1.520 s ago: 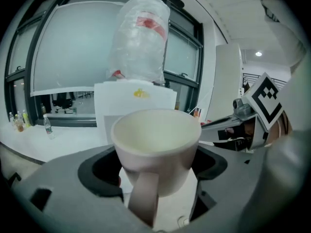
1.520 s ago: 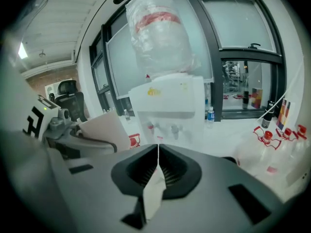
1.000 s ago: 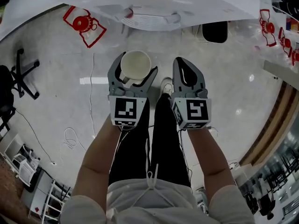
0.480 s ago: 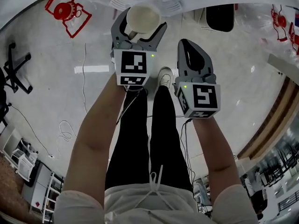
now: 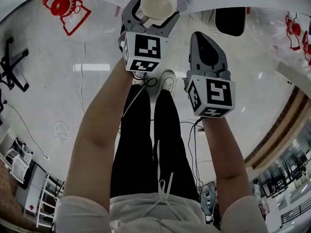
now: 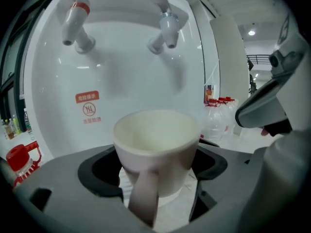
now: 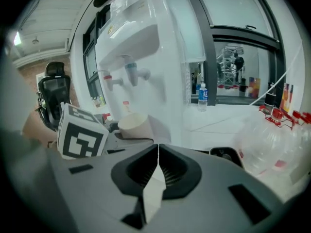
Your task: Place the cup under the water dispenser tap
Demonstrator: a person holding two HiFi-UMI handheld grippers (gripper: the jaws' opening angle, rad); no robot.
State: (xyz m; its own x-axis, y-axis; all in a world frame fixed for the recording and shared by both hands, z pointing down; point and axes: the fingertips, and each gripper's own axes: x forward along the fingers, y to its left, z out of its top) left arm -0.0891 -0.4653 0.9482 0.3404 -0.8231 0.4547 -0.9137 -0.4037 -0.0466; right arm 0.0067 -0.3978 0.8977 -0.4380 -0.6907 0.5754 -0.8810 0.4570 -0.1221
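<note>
A cream mug [image 6: 156, 149] is clamped upright between the jaws of my left gripper [image 6: 158, 171], handle toward the camera. In the head view the cup [image 5: 158, 4] is held out in front of the white water dispenser [image 6: 121, 72]. Two taps hang above it: a red-banded tap [image 6: 74, 19] at left and a blue tap [image 6: 165, 28] at right, roughly above the cup's right rim. My right gripper [image 5: 208, 52] is shut and holds nothing; in its own view the right gripper [image 7: 156, 152] looks at the dispenser [image 7: 141, 57] and the cup [image 7: 133, 125] from the side.
A red-capped clear bottle [image 6: 19, 161] stands at the lower left of the dispenser. Large clear water jugs [image 7: 277, 149] lie to the right. A black office chair [image 5: 12, 67] stands on the floor at left, and cables [image 5: 63, 130] trail there.
My left gripper has carried the cup forward and up toward the dispenser. The right gripper moved a little forward, still shut.
</note>
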